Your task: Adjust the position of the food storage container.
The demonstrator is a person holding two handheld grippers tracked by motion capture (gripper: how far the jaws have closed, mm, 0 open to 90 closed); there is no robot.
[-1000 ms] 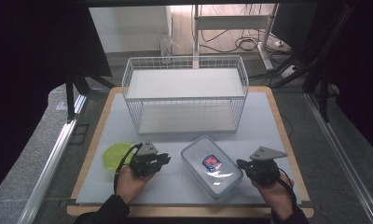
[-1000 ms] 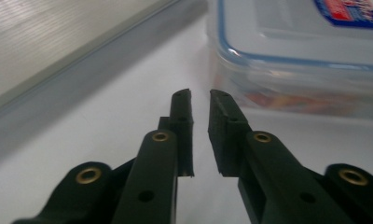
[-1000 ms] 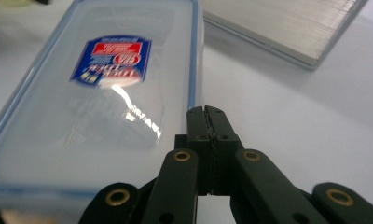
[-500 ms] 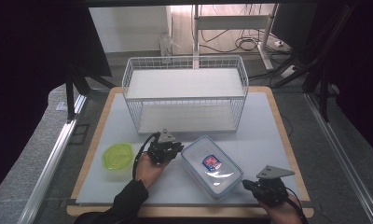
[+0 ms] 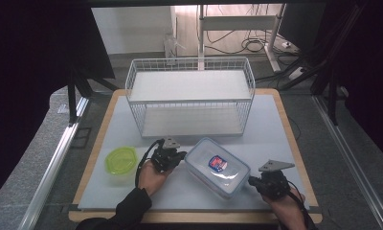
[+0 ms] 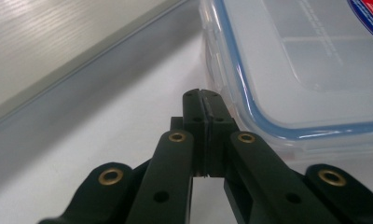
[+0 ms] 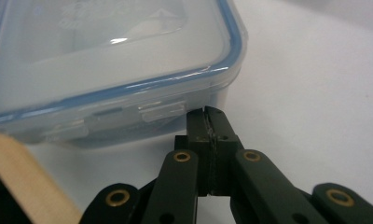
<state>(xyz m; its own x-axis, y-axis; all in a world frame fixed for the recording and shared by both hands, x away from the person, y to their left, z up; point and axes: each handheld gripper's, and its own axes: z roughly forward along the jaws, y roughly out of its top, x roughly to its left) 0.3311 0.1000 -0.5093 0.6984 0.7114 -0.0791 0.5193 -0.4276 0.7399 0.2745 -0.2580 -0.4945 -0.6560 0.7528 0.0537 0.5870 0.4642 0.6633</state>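
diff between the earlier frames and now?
The left gripper moved right from beside the green lid to the clear container, its jaws just closing on nothing. The right gripper dropped toward the container's near corner, shut. Container, lid and wire basket stayed put.

The high view is dim at its edges, the table (image 5: 189,187) evenly lit; glare streaks the blurred box lid (image 7: 105,42).
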